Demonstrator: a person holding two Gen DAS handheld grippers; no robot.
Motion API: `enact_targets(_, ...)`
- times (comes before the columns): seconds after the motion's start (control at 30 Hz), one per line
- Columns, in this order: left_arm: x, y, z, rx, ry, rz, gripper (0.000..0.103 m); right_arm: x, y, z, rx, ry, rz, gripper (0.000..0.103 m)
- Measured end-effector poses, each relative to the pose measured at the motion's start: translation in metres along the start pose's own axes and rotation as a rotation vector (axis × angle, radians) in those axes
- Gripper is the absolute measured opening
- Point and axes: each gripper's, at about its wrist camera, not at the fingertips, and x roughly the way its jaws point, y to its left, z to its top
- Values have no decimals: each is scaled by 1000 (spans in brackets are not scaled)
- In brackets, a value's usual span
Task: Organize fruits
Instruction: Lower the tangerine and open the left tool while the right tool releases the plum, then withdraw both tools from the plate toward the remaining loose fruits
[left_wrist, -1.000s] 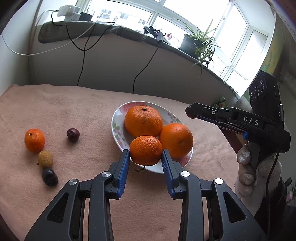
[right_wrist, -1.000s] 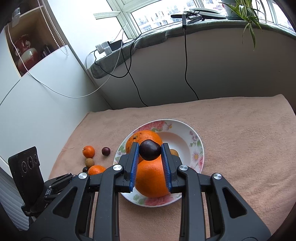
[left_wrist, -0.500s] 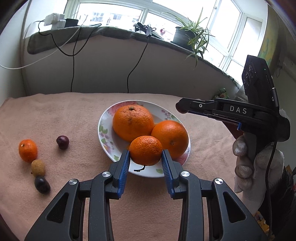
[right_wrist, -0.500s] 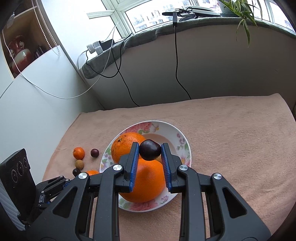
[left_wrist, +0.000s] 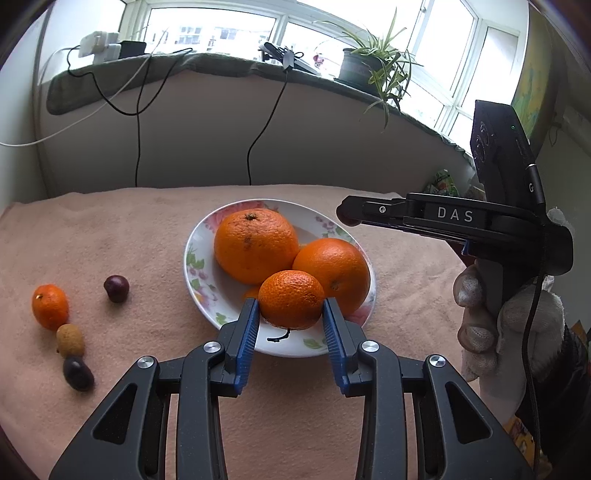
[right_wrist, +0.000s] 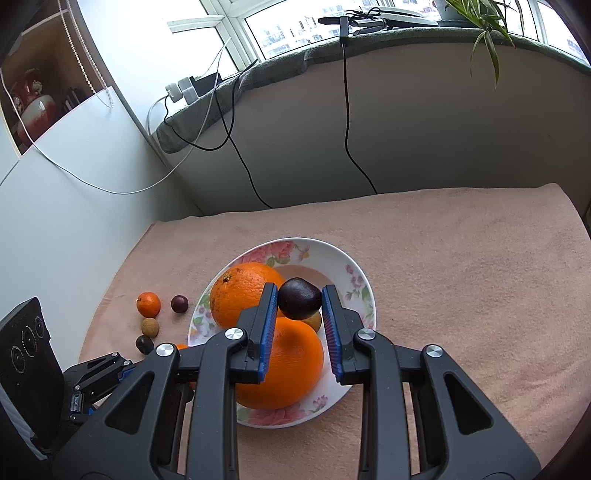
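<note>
A floral white plate holds two big oranges. My left gripper is shut on a small mandarin above the plate's near rim. My right gripper is shut on a dark plum and holds it above the plate, over the two oranges. It also shows in the left wrist view, at the right above the plate. A small yellowish fruit lies in the plate, half hidden.
On the pink cloth left of the plate lie a small mandarin, a dark plum, a tan lychee and another dark plum. A wall and a windowsill with cables and a potted plant stand behind.
Both grippers have drawn back and risen a little with their fruits, so the plate looks farther off in both views. The fruits on the cloth have not moved.
</note>
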Motion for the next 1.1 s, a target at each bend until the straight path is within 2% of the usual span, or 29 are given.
enact_targets(0.3, 0, 0, 0, -1, -1, 4, 35, 2, 1, 0, -9, 3, -3, 29)
enact_targets(0.33, 0, 0, 0, -1, -2, 5, 35, 3, 1, 0, -7, 3, -2, 40)
enact_targets(0.37, -1, 0, 1, 1, -5, 3, 36, 3, 1, -1, -7, 1, -3, 56)
enact_targets(0.4, -2, -1, 1, 3, -8, 1, 38, 2, 1, -1, -6, -6, -6, 62)
enact_targets(0.43, -3, -1, 2, 6, -12, 0, 45, 1, 1, -1, -9, -17, -9, 68)
enact_targets(0.47, -3, -2, 2, 9, -15, 2, 53, 0, 1, 0, -11, -25, -10, 68)
enact_targets(0.53, -5, -3, 3, 14, -20, 2, 55, -2, 2, 1, -16, -27, -8, 68)
enact_targets(0.6, -5, -3, 3, 16, -23, 2, 59, -3, 3, 1, -22, -28, -7, 73)
enact_targets(0.67, -6, -5, 3, 20, -27, 5, 73, -4, 4, 1, -26, -34, -11, 83)
enact_targets(0.77, -7, -8, 3, 31, -29, 28, 80, -8, 7, 1, -32, -45, -18, 89)
enact_targets(1.1, -11, -6, 2, 27, -29, 66, 82, -18, 24, 2, -89, -85, -48, 97)
